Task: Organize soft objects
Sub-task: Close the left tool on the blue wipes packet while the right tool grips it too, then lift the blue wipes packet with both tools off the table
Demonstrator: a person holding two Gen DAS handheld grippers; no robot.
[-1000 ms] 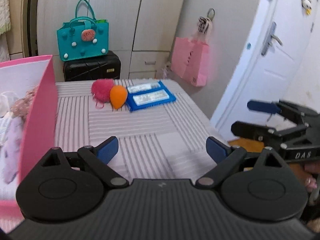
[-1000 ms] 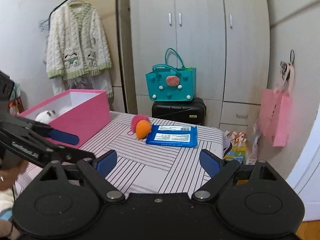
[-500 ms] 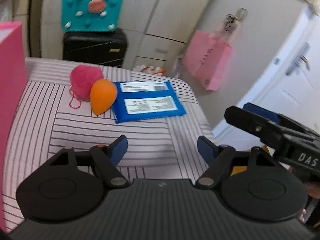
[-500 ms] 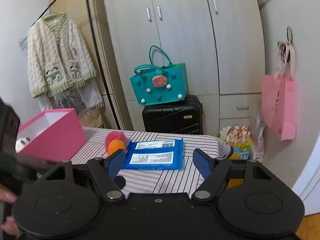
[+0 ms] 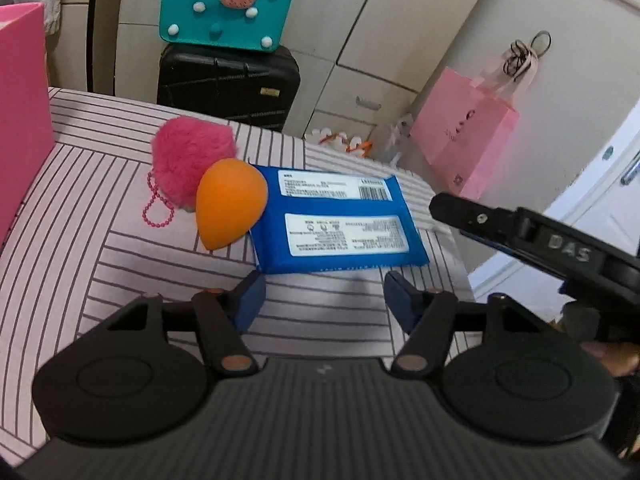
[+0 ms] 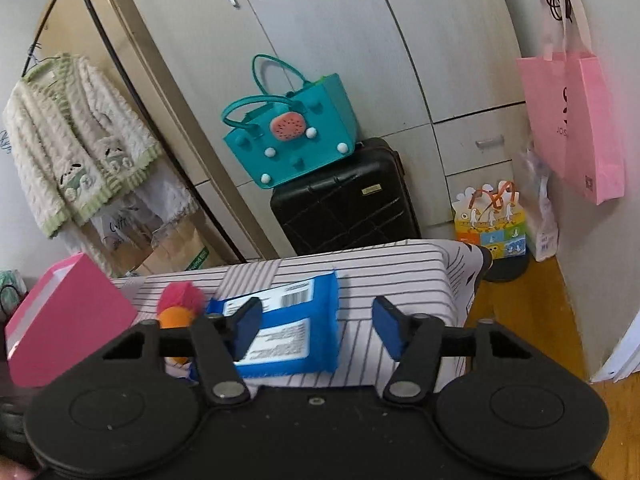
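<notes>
Blue wipes pack (image 5: 336, 224) at table's (image 5: 100, 256) right edge looks floppy, slick, so pinch its near short edge; orange sponge (image 5: 228, 208) and pink pompom (image 5: 188, 160) beside it squash easily; your left gripper (image 5: 324, 300) and right gripper (image 6: 316, 326) both gape wide, empty.

The pink box (image 5: 22, 116) is cut off by the left wrist view's left edge; in the right wrist view the orange sponge (image 6: 176, 317) sits largely hidden behind the right tongs (image 6: 316, 328); the blue packet (image 6: 294, 330) has small print too fine to read.
</notes>
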